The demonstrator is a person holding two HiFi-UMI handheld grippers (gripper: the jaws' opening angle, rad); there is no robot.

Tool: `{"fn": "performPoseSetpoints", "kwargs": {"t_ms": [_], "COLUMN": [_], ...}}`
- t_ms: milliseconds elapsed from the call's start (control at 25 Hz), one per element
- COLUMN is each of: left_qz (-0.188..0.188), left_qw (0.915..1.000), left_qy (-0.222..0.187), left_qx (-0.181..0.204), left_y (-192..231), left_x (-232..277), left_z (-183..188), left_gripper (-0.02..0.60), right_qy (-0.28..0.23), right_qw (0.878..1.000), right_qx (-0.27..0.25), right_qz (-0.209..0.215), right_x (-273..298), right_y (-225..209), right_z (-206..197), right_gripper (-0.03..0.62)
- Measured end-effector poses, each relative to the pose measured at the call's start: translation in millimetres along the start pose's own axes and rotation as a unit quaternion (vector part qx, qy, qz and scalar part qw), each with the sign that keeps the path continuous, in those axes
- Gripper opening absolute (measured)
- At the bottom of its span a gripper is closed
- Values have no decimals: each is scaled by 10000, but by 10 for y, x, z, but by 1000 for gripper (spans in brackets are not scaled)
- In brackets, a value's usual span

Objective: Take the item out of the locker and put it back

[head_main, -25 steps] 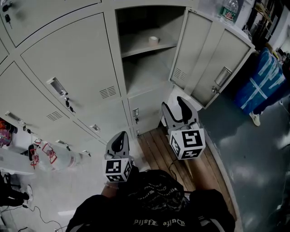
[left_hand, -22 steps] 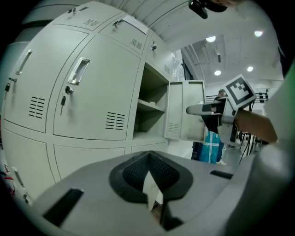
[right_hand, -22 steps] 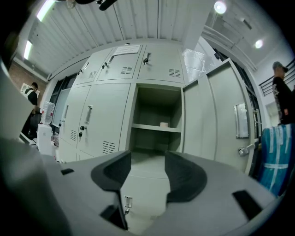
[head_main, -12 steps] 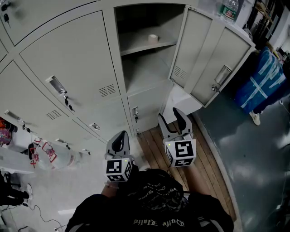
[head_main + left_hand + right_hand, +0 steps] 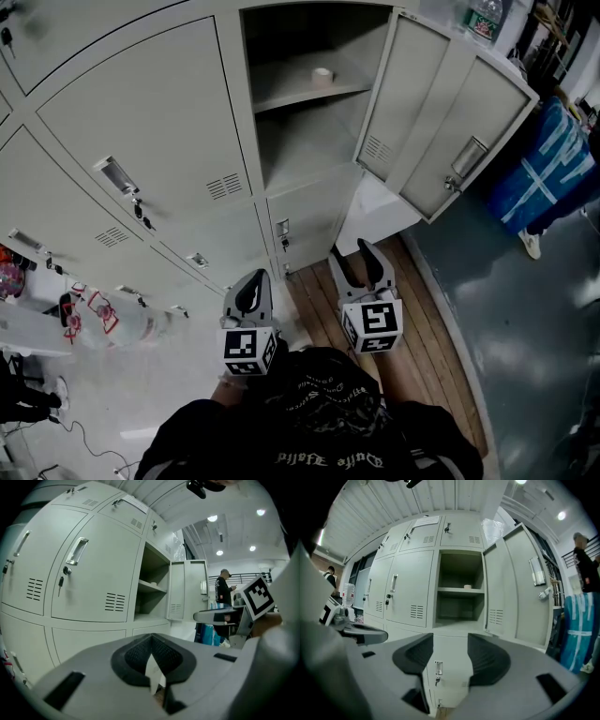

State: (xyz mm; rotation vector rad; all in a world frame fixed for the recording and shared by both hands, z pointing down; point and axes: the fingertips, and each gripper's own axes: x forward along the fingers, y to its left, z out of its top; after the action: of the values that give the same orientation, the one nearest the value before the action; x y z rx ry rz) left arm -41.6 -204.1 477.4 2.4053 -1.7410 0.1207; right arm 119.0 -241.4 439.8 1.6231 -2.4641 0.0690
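Observation:
The open locker (image 5: 314, 112) has a shelf with a small pale tape roll (image 5: 322, 75) on it; the right gripper view also shows the tape roll (image 5: 467, 587) on that shelf. The locker door (image 5: 441, 122) hangs swung out to the right. My right gripper (image 5: 353, 251) is low in front of the locker, well short of the opening. It is open and holds nothing, as the right gripper (image 5: 450, 656) shows with a clear gap between its pads. My left gripper (image 5: 251, 284) hangs at my left, shut and empty, and the left gripper (image 5: 151, 660) has its pads together.
Shut lockers with handles and keys (image 5: 122, 178) fill the wall to the left. A small lower locker with a key (image 5: 281, 234) sits under the open one. Wooden floor boards (image 5: 422, 337) lie below, a blue bag (image 5: 553, 169) at the right. A person (image 5: 224, 588) stands far off.
My right gripper has drawn back and down from the locker toward my body. The left gripper has barely moved. The tape roll stays on the shelf.

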Motion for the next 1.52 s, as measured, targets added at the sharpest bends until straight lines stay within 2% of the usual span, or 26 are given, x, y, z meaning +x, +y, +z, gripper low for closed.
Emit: {"fn": "performPoseSetpoints", "kwargs": {"t_ms": [160, 320, 520, 600, 840, 1120, 1520], "left_qz": [-42, -72, -126, -129, -134, -148, -125], "left_qw": [10000, 10000, 9999, 9999, 9999, 9999, 9999], "left_qy": [3, 16, -8, 4, -15, -43, -62], "left_qx": [-8, -27, -55, -61, -67, -55, -27], "left_y": [9, 20, 29, 36, 79, 144, 235], "left_x": [34, 64, 101, 108, 145, 192, 240], "left_z": [1, 1, 17, 7, 16, 37, 42], "left_gripper": [8, 8, 8, 8, 8, 8, 8], "right_qy": [52, 45, 30, 29, 51, 16, 48], "right_qw": [9999, 10000, 9992, 9990, 9987, 9988, 9989], "right_qx": [103, 75, 374, 425, 510, 382, 259], "right_qz": [90, 28, 161, 117, 3, -302, -395], "right_x": [3, 12, 26, 29, 56, 90, 152], "right_y": [31, 23, 26, 9, -45, -134, -106], "right_z": [-57, -46, -51, -61, -56, -30, -25], "right_gripper": [202, 141, 47, 34, 6, 5, 5]}}
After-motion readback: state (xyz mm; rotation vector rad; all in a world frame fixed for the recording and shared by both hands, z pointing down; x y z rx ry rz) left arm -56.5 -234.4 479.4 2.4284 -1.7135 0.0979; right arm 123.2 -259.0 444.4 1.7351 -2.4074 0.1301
